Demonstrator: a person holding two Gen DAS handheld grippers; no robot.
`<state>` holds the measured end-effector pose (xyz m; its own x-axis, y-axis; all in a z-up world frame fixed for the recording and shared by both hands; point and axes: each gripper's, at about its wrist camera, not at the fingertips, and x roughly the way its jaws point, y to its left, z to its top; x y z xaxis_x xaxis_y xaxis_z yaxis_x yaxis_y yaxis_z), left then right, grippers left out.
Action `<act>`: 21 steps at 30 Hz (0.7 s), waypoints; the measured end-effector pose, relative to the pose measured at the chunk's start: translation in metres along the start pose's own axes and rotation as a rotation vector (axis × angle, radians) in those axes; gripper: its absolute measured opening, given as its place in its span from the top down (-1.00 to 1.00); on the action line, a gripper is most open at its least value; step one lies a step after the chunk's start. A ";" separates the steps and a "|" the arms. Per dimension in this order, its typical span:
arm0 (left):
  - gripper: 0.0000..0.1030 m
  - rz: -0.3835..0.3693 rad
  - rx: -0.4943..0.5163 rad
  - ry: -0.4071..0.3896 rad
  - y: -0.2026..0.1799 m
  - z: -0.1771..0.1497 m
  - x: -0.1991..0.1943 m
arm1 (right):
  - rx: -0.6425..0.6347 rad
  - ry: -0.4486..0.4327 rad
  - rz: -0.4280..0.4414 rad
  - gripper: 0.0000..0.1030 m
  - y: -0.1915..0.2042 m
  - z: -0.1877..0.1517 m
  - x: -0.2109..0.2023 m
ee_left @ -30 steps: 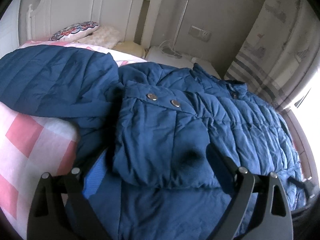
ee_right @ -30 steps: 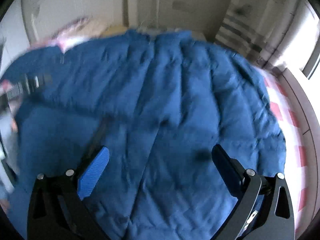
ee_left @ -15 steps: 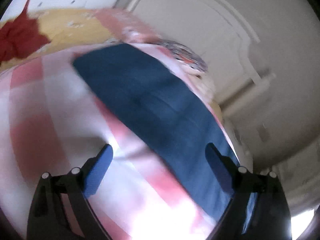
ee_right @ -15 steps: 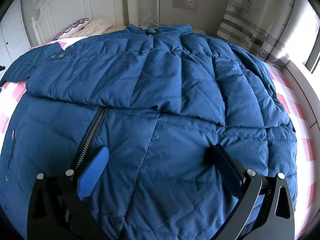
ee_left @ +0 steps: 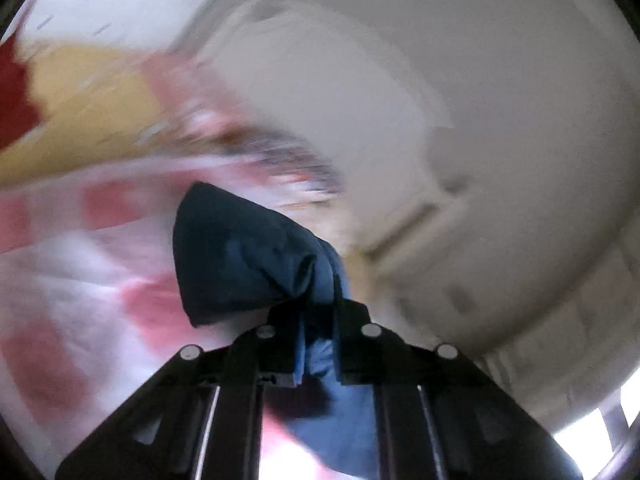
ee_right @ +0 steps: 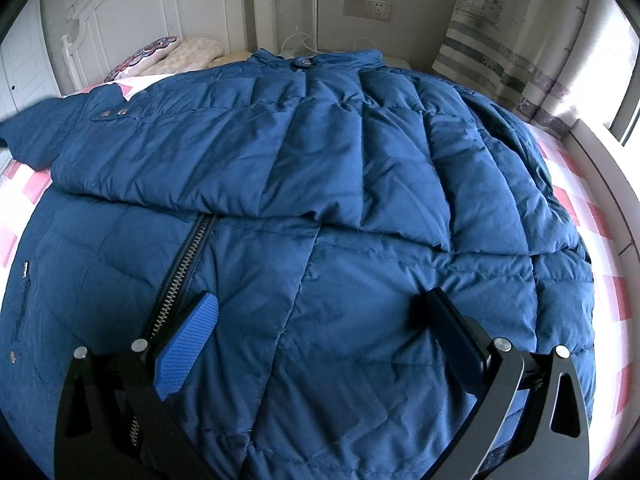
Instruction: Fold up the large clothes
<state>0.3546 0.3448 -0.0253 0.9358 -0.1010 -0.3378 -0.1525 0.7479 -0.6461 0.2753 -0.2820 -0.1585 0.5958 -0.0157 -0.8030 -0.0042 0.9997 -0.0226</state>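
The left hand-held gripper [ee_left: 316, 344], tilted upward, pinches a jacket [ee_right: 320, 200] sleeve [ee_left: 240, 252]; the right hand-held gripper [ee_right: 320, 344] hovers wide open over the jacket.

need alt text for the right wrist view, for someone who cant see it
A blue padded jacket lies spread over a bed with a pink checked sheet, one sleeve folded across its chest above the zipper. The open right gripper hovers over the jacket's lower half. Behind are a white headboard, pillows and a striped curtain.

White headboard [ee_right: 100, 8], wall socket [ee_right: 367, 7] — striped curtain [ee_right: 500, 36] (daylight right), pink-checked bedsheet [ee_right: 600, 248].
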 end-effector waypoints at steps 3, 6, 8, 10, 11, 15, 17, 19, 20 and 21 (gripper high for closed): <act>0.82 -0.202 0.161 0.034 -0.089 -0.036 -0.019 | 0.017 -0.001 0.028 -0.91 -0.004 -0.001 -0.002; 0.82 -0.367 0.369 0.167 -0.185 -0.110 -0.023 | 0.039 -0.011 0.056 -0.91 -0.010 -0.001 -0.004; 0.81 -0.406 0.487 0.275 -0.232 -0.173 -0.013 | 0.046 -0.016 0.063 -0.91 -0.011 -0.001 -0.004; 0.79 -0.384 0.571 0.350 -0.255 -0.225 0.003 | 0.044 -0.016 0.059 -0.91 -0.012 0.000 -0.003; 0.77 -0.346 0.627 0.413 -0.266 -0.263 0.018 | 0.042 -0.016 0.057 -0.91 -0.011 0.000 -0.003; 0.38 -0.196 0.720 0.521 -0.265 -0.342 0.052 | 0.044 -0.018 0.060 -0.91 -0.012 0.000 -0.001; 0.07 -0.186 0.729 0.531 -0.261 -0.345 0.052 | 0.043 -0.016 0.059 -0.91 -0.012 0.000 0.000; -0.25 -0.188 0.718 0.529 -0.262 -0.331 0.040 | 0.037 -0.013 0.051 -0.91 -0.011 0.001 0.002; -0.29 -0.188 0.712 0.493 -0.260 -0.318 0.027 | 0.034 -0.010 0.047 -0.91 -0.010 0.001 0.002; -0.34 -0.193 0.703 0.427 -0.257 -0.299 0.012 | 0.032 -0.010 0.044 -0.91 -0.009 0.000 0.002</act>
<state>0.3100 -0.0441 -0.0680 0.7033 -0.4024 -0.5861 0.3630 0.9121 -0.1907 0.2764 -0.2905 -0.1595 0.6037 0.0279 -0.7968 -0.0045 0.9995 0.0316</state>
